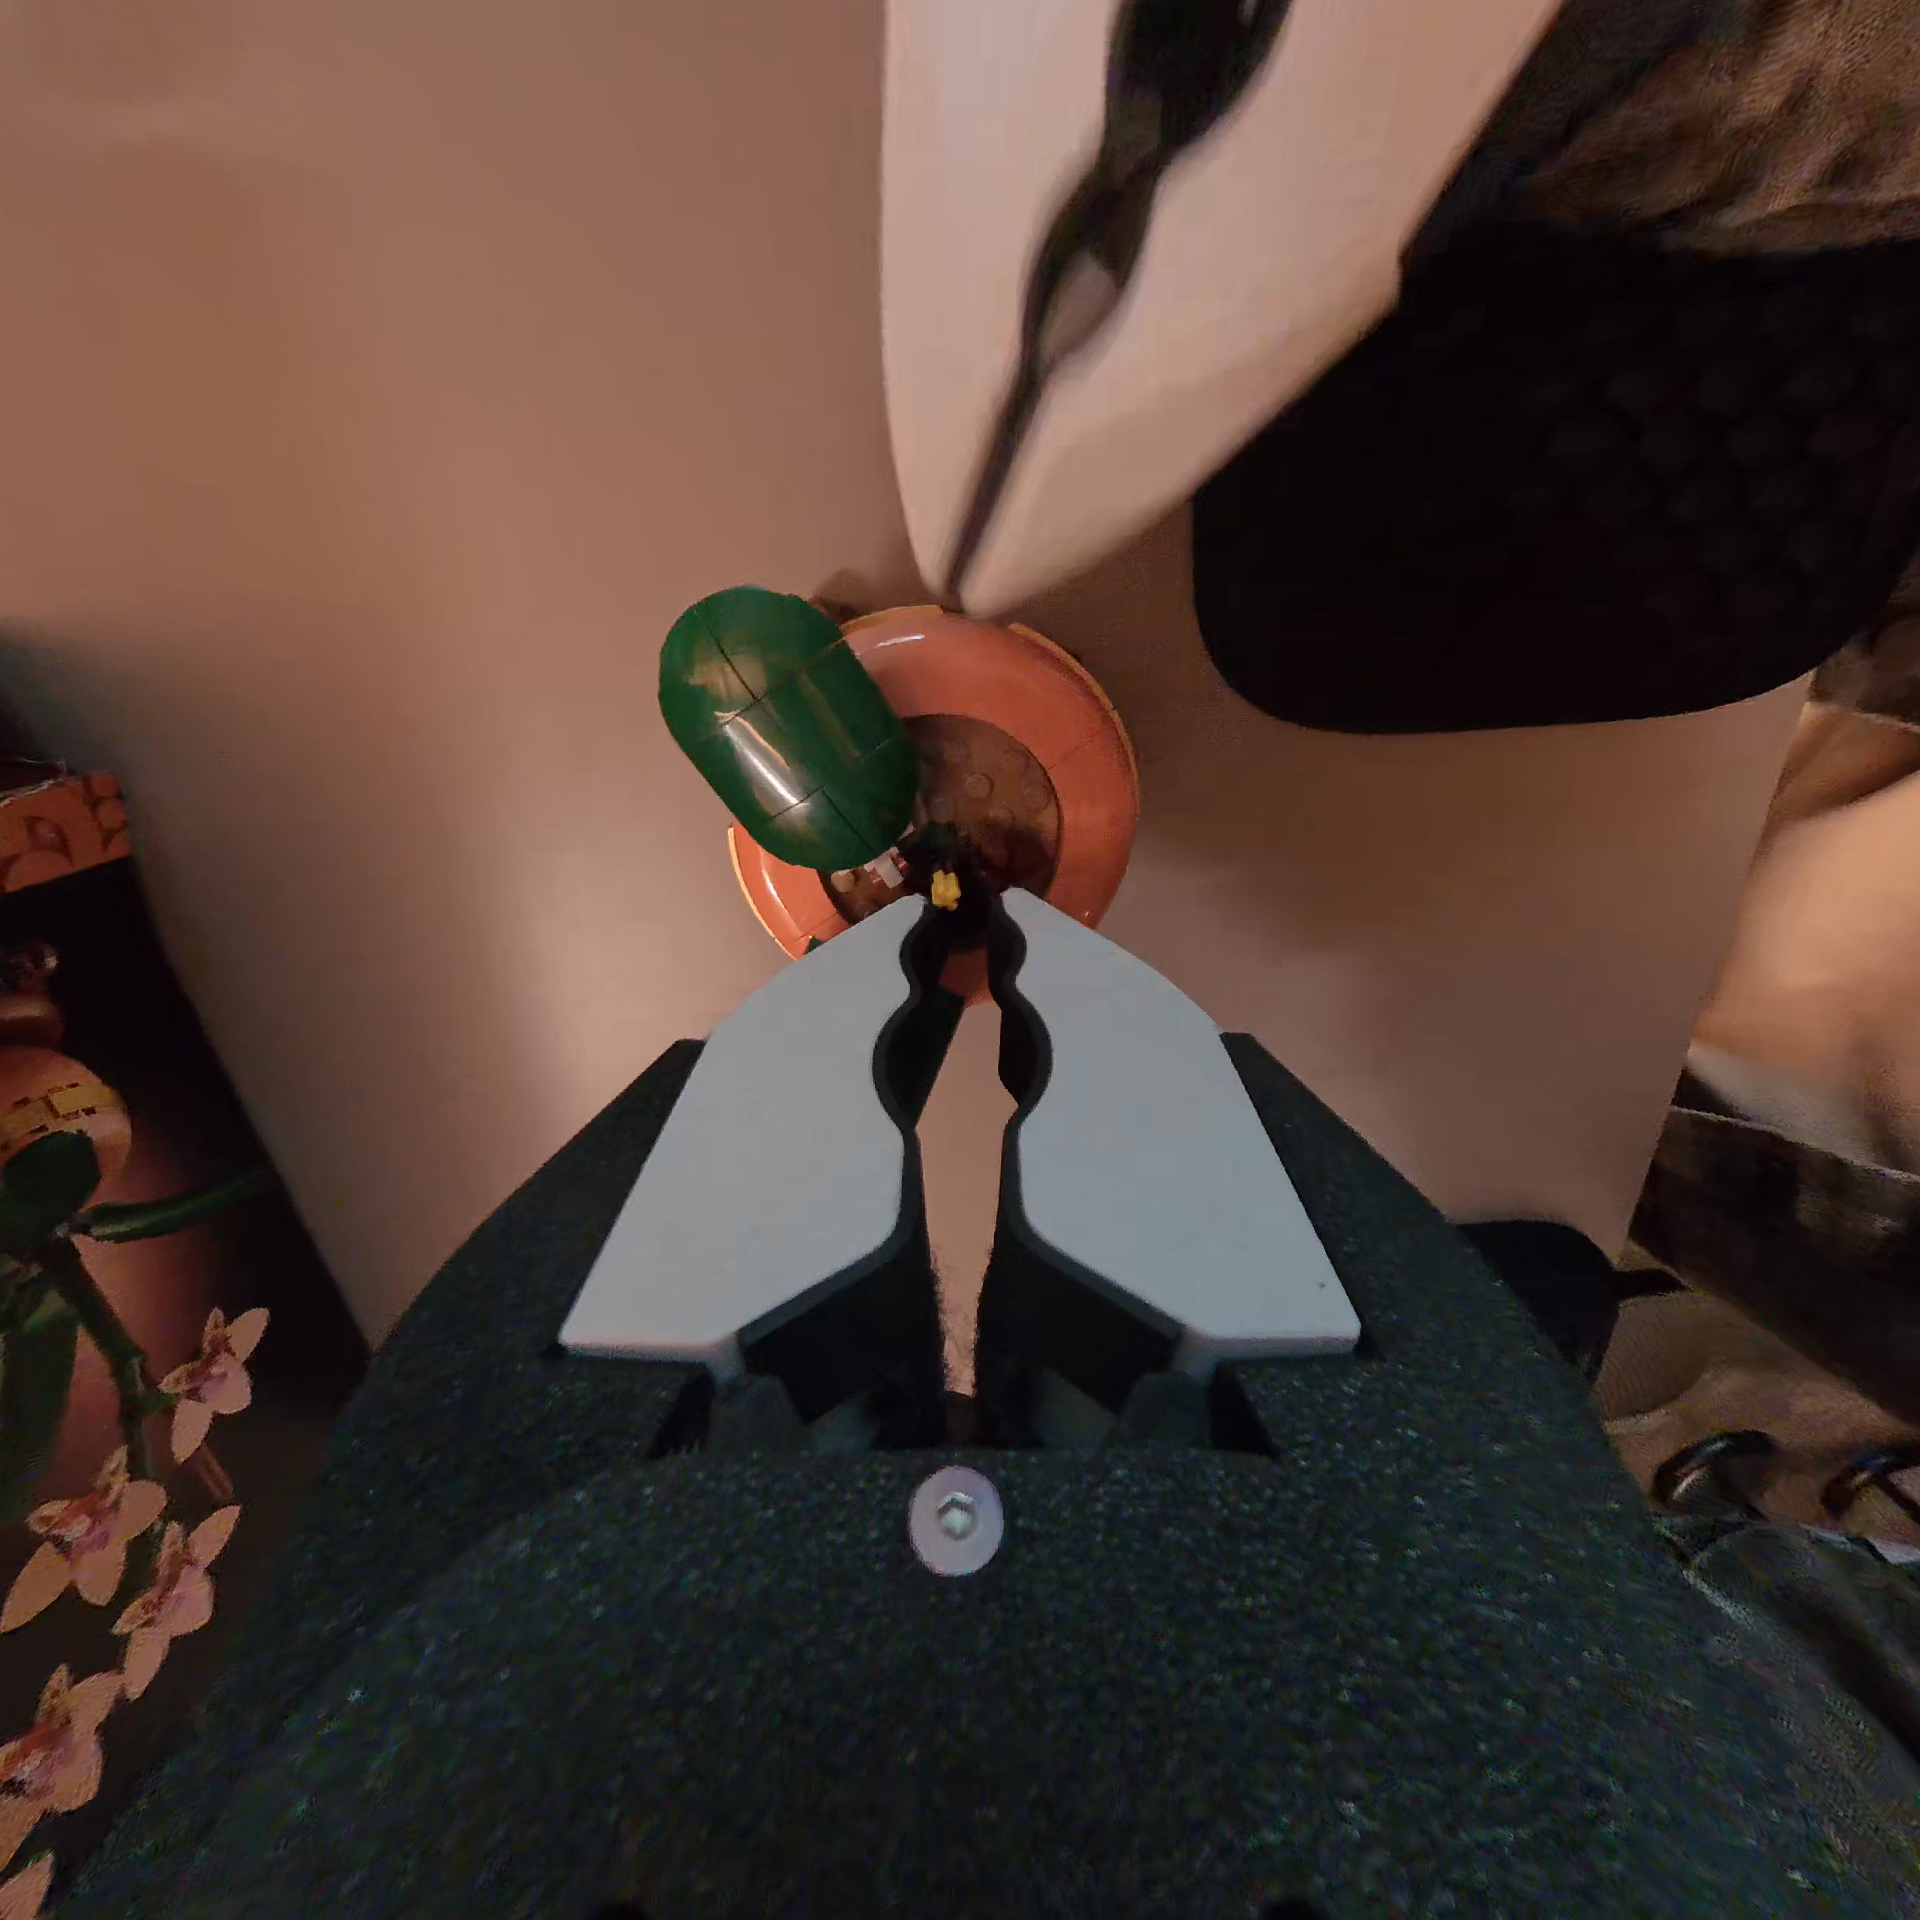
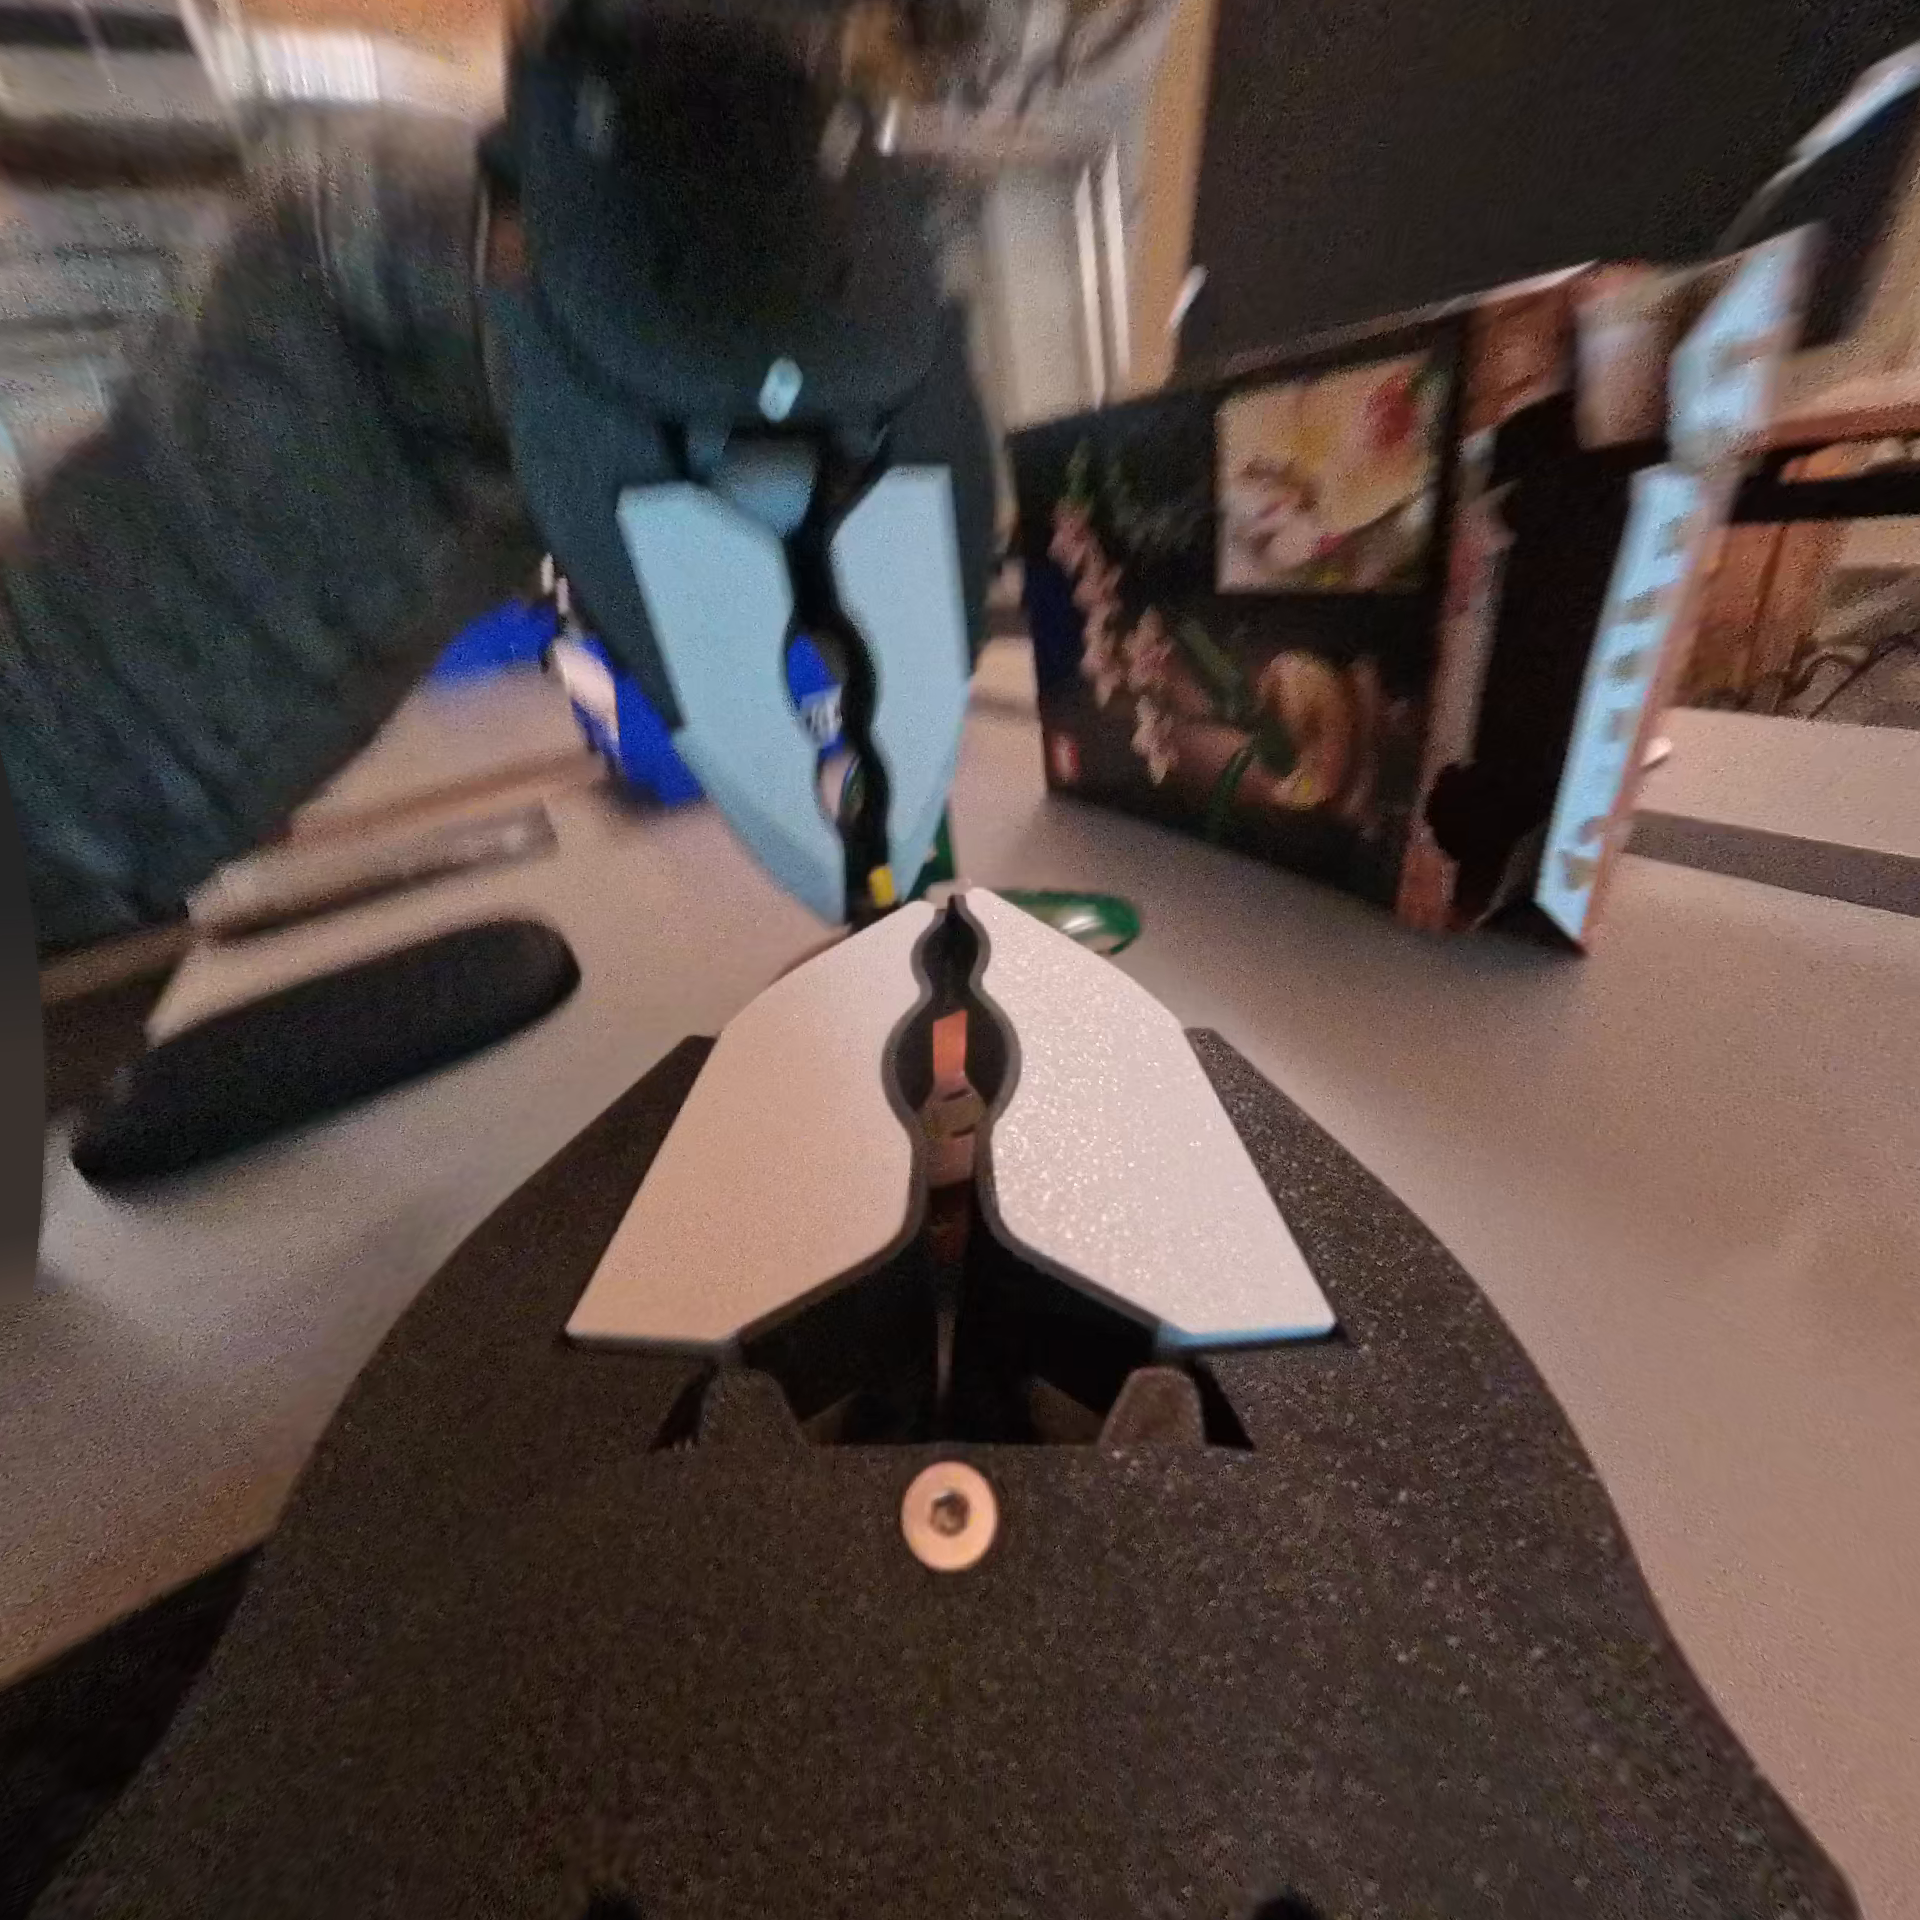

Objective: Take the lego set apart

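Tools (image 1: 961, 914) (image 2: 954, 909) clamped on lego plant (image 1: 790, 738)

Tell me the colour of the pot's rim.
Terracotta orange pot rim, clearest in the left wrist view.

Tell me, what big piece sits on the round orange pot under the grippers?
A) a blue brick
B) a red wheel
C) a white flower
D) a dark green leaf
D: in the left wrist view a glossy dark green leaf lies over the orange pot.
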Available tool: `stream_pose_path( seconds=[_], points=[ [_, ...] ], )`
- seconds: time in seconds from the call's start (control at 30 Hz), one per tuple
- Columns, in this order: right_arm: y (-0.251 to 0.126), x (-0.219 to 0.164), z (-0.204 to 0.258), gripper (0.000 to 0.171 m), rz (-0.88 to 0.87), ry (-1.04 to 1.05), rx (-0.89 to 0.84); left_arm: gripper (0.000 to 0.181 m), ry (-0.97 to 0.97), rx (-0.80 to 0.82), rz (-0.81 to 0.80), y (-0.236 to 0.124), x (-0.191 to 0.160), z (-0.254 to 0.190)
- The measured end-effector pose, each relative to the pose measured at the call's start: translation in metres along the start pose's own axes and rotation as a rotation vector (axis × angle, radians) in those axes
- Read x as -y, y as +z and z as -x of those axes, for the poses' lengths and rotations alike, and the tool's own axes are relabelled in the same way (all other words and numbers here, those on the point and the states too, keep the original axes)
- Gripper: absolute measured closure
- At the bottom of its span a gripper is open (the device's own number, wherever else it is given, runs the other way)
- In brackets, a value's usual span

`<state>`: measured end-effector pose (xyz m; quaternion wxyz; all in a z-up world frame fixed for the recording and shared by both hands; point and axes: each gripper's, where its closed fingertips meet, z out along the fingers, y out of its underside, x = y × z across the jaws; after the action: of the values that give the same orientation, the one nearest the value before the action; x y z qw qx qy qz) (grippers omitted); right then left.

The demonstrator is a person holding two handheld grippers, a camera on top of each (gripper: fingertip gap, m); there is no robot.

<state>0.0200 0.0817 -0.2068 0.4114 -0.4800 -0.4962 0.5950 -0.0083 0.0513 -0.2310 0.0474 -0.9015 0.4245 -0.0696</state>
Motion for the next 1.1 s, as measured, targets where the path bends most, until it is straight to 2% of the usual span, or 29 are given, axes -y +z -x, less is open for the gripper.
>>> stream_pose_path(
  seconds=[0.1, 0.23, 0.33, 0.5, 0.67, 0.83, 0.97, 1.1],
  points=[
    [0.021, -0.013, 0.018, 0.171, 0.141, -0.198, -0.007, 0.173, -0.009, -0.01, 0.013, 0.0, 0.001, 0.001],
    [0.02, -0.022, 0.016, 0.153, 0.219, -0.256, -0.054, 0.173, -0.025, -0.025, -0.01, 0.0, 0.001, 0.0],
    [0.024, -0.023, 0.022, 0.164, 0.23, -0.273, -0.026, 0.173, -0.029, -0.024, -0.021, 0.0, 0.001, 0.0],
    [0.028, -0.029, 0.019, 0.159, 0.275, -0.285, -0.054, 0.173, -0.032, -0.025, -0.037, 0.0, 0.002, 0.0],
    [0.029, -0.032, 0.017, 0.161, 0.305, -0.325, -0.076, 0.173, -0.03, -0.023, -0.036, 0.0, 0.002, 0.0],
    [0.03, -0.032, 0.019, 0.165, 0.352, -0.483, -0.145, 0.173, -0.033, -0.037, -0.033, 0.0, 0.001, 0.0],
    [0.029, -0.03, 0.02, 0.166, 0.283, -0.268, -0.055, 0.173, -0.026, -0.04, -0.027, 0.0, 0.002, 0.0],
    [0.029, -0.029, 0.019, 0.167, 0.245, -0.17, -0.019, 0.173, -0.017, -0.042, -0.023, 0.0, 0.002, 0.0]
  ],
)
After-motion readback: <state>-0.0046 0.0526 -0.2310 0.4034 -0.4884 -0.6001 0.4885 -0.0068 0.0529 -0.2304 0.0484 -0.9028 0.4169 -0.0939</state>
